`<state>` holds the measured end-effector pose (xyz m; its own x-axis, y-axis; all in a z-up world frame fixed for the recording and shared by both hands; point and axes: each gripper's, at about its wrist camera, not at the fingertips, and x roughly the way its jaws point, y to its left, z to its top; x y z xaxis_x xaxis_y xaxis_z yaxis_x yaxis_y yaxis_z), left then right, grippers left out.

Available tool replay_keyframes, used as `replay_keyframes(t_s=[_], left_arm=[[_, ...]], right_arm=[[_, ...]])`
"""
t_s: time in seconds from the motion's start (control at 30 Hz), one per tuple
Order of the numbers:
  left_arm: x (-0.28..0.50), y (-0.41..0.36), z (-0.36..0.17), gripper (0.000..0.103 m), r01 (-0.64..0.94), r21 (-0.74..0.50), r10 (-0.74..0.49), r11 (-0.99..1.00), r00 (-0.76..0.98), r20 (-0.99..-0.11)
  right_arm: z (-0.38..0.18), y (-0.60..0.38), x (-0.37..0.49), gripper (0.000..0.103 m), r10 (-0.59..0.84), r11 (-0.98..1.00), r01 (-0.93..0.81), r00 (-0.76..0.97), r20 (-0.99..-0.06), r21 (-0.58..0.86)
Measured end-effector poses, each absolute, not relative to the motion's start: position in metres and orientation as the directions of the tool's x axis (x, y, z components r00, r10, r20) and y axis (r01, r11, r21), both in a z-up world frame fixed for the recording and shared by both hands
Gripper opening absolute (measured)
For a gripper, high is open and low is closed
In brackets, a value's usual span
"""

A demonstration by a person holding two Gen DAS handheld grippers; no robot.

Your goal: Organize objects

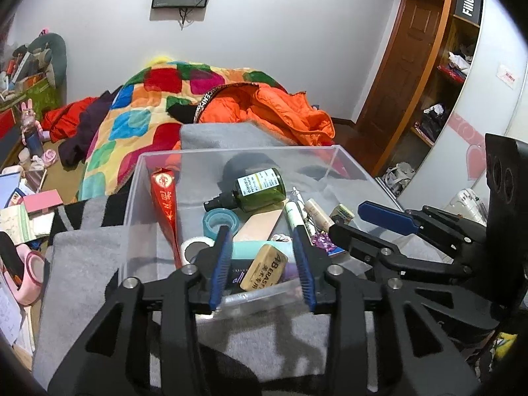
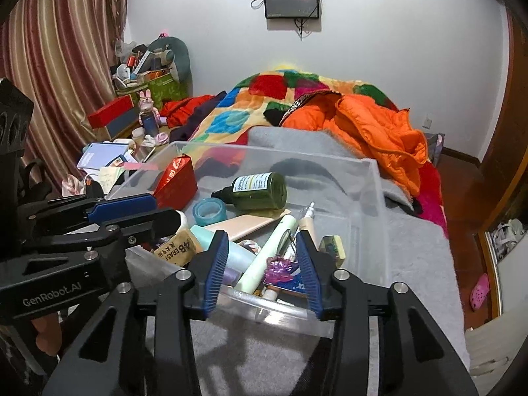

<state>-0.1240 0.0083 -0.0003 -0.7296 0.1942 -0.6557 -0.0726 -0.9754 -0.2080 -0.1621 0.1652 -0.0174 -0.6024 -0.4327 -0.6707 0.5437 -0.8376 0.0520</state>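
1. Clear plastic bin (image 1: 138, 178) sits on a grey blanket (image 1: 82, 264), near edge toward both grippers.
2. Far left in the bin: red pouch (image 1: 164, 198), long axis running near-to-far, narrow end toward the camera in the left wrist view.
3. Blue tape roll (image 1: 220, 220) lies flat just right of the pouch; white tape roll (image 1: 194, 247) sits nearer.
4. Green bottle (image 1: 259, 188) lies on its side, long axis left-right, black cap pointing left, resting on a beige board (image 1: 260, 224).
5. Eraser (image 1: 264, 267) lies tilted at the near wall, between the left gripper (image 1: 262, 265) fingers in view.
6. Left gripper: jaws wide apart, holding nothing, poised over the near rim.
7. Pale green tube (image 2: 269, 254) runs near-left to far-right; purple hair clip (image 2: 280, 267) lies beside it.
8. Right gripper (image 2: 262, 270): jaws wide apart, holding nothing, over the near rim, tube and clip showing between its fingers.
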Motion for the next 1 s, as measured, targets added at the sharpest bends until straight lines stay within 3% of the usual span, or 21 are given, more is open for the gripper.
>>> replay_keyframes(t_s=[0.07,0.13,0.27,0.43,0.5,1.0], left_arm=[[-0.118,0.009,0.004,0.050,-0.075,-0.196,0.186,-0.978,-0.743,-0.643],[-0.113,0.010,0.008,0.067,-0.068,-0.183,0.170,-0.981,-0.759,-0.628],[-0.101,0.011,0.012,0.074,-0.062,-0.157,0.146,-0.986,-0.778,-0.611],[-0.086,0.006,0.012,0.091,-0.033,-0.151,0.117,-0.988,-0.793,-0.598],[-0.081,0.004,0.010,0.094,-0.019,-0.139,0.099,-0.990,-0.799,-0.593],[-0.062,0.007,-0.004,0.095,-0.023,-0.132,0.099,-0.991,-0.785,-0.612]], right_arm=[[-0.014,0.168,-0.158,0.041,-0.431,-0.840,0.540,-0.611,-0.664,0.047],[-0.011,0.171,-0.155,0.045,-0.427,-0.845,0.534,-0.622,-0.657,0.044],[-0.004,0.178,-0.145,0.057,-0.420,-0.856,0.515,-0.651,-0.632,0.039],[0.002,0.185,-0.133,0.070,-0.405,-0.868,0.497,-0.682,-0.609,0.020],[0.002,0.188,-0.128,0.077,-0.401,-0.872,0.488,-0.689,-0.603,0.022],[-0.005,0.196,-0.103,0.078,-0.388,-0.878,0.479,-0.689,-0.612,0.017]])
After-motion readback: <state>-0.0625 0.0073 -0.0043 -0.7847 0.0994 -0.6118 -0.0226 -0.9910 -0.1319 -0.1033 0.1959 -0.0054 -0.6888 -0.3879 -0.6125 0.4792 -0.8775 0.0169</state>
